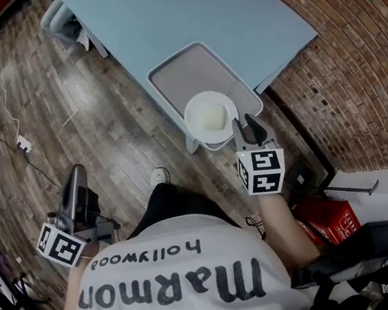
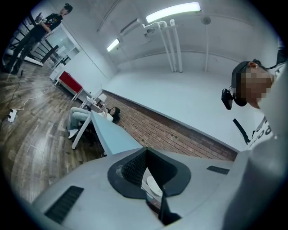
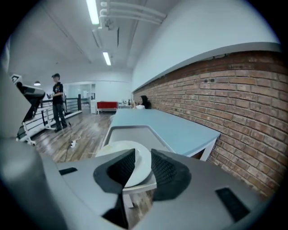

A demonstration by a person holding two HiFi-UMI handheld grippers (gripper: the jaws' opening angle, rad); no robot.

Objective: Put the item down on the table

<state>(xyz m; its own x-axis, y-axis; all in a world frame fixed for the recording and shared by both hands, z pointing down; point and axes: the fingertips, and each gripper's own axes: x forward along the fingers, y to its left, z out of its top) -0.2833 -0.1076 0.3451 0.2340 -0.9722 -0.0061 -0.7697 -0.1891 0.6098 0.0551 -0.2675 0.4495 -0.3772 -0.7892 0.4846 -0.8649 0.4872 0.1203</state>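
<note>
Pale blue rectangular table (image 1: 199,9), upper centre of frame, standing on wood-plank floor (image 1: 78,121). Grey rectangular tray (image 1: 183,75) lies at its lower edge.

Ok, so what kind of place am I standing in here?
Probably an open-plan office or studio: a long blue table beside a brick wall, wood plank floor, and ceiling strip lights overhead.
</note>
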